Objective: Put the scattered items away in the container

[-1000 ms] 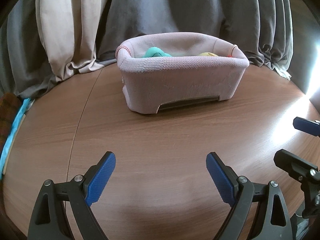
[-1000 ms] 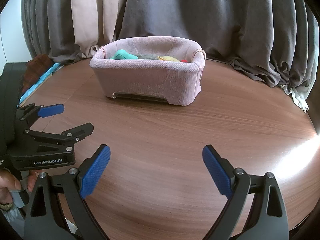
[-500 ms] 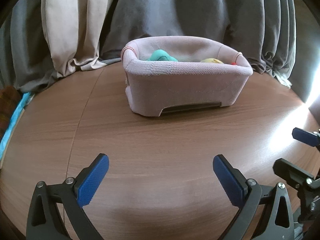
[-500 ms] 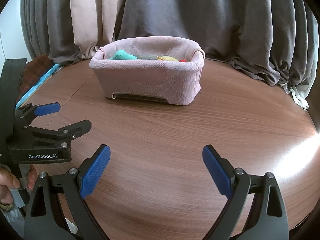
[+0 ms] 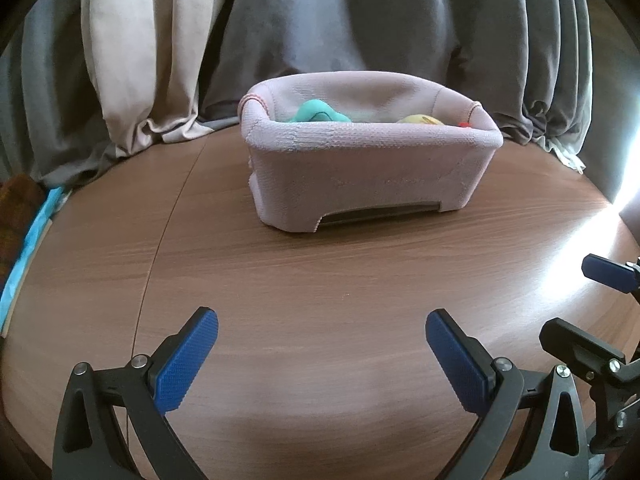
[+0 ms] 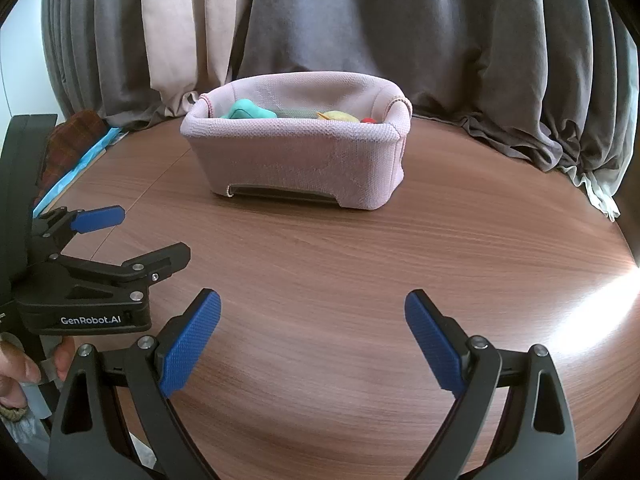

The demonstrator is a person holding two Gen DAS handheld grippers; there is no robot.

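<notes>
**Container** (image 5: 360,168): pink knitted fabric basket with a dark slot at its base. It stands upright on the far middle of the bench (image 5: 320,280), close to the curtains (image 5: 360,20).

**Contents seen over the rim:** teal item (image 5: 318,111) at the left end; yellow item (image 5: 420,120) right of centre; red item (image 5: 464,124) at the right end, only a sliver showing. A grey-green piece (image 6: 296,112) lies between the teal and the yellow in the right wrist view. What any of them is cannot be told.

**Loose items on the bench:** none in either view. The wood around and in front of the basket is bare.

**Left tongs** (image 5: 322,354): spread wide, nothing between the blue pads; the jaws have just been opening. They hang over the near bench, well apart from the basket.

**Right tongs** (image 6: 312,340): spread wide, empty, over the near bench beside the left pair. A person's hand (image 6: 24,364) grips the left tool's handle at the edge of this view.

**Step in hand (judgement):** last release appears done; tidying looks complete or nearly so.

**Next move (judgement):** check the bench edges outside both views for stragglers. If one turns up, approach it with jaws apart, close on it, carry it over the rim and let go. Otherwise, hold clear.
</notes>
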